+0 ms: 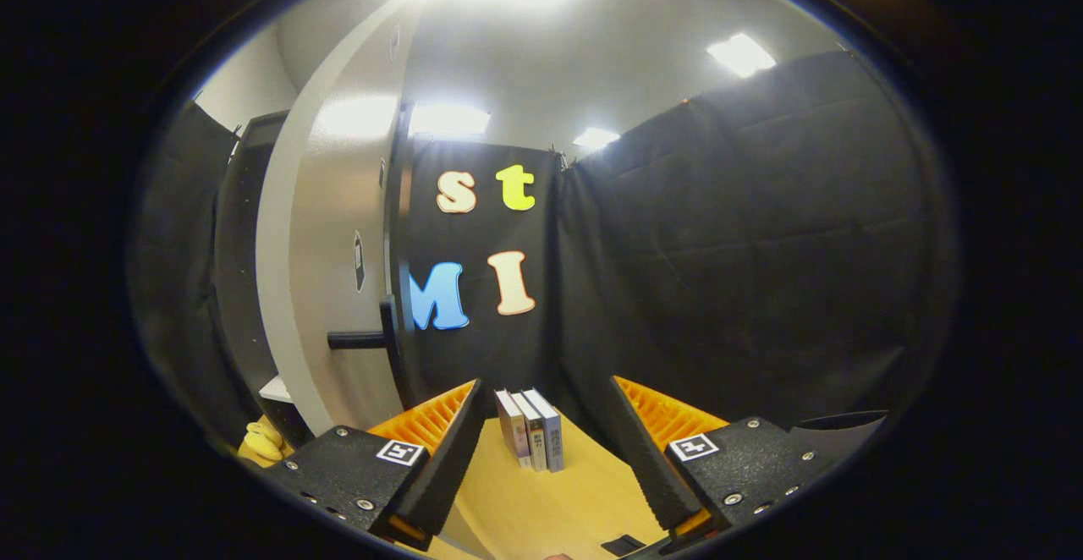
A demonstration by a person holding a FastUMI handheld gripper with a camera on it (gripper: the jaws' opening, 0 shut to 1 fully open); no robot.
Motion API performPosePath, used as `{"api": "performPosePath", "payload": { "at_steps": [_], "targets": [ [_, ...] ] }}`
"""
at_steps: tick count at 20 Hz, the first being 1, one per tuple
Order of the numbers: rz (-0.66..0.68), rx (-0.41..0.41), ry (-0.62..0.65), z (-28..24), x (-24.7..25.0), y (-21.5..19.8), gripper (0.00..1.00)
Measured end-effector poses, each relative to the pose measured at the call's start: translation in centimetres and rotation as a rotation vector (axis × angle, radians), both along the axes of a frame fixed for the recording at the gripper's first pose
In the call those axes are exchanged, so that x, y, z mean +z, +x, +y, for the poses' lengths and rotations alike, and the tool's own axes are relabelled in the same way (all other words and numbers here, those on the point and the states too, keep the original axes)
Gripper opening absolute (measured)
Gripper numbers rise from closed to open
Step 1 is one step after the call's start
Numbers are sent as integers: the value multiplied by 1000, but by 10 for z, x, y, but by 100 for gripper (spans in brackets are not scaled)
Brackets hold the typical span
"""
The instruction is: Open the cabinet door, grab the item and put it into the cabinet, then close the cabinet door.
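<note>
Books, three slim upright volumes with pale and grey spines [531,429], are standing together on the light wooden tabletop [541,501] in the lower centre of the frame, and they appear to be the item the task names. They are lying straight ahead of the hand-held gripper [546,450], just beyond its fingertips and on the line that runs between the two fingers, slightly nearer the left finger than the right. Their long axis is running vertically, spines facing the camera, and the row of three is stretching across the gap between the fingers.

The gripper is standing wide open and is holding nothing; both fingers are apart from the books, with bare tabletop showing between the fingertips and the spines.

The tall cabinet with a pale grey door [338,230] is occupying the left of the frame. The door is appearing swung open toward the camera, with its dark bar handle [360,339] projecting at mid-height to the left of the left finger. The interior is lying in shadow at the far left, and a white shelf edge [275,389] is showing low down there. A small yellow soft object [264,440] is sitting at the lower left, beside the left finger's body; what it is cannot be told.

Judged from this layout, the coming move is turning on a straight forward advance to bracket the spines, followed by a swing to the left toward the cabinet opening.
</note>
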State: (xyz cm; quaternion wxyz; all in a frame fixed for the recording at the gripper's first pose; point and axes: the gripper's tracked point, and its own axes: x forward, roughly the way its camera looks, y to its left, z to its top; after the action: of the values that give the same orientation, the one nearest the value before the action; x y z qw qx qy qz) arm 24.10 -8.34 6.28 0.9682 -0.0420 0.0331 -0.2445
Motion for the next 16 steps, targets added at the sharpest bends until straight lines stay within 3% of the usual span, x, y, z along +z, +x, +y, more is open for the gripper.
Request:
{"api": "performPosePath", "payload": {
  "at_steps": [16],
  "targets": [
    [25, 212, 71, 103, -11, 14, 89]
  ]
}}
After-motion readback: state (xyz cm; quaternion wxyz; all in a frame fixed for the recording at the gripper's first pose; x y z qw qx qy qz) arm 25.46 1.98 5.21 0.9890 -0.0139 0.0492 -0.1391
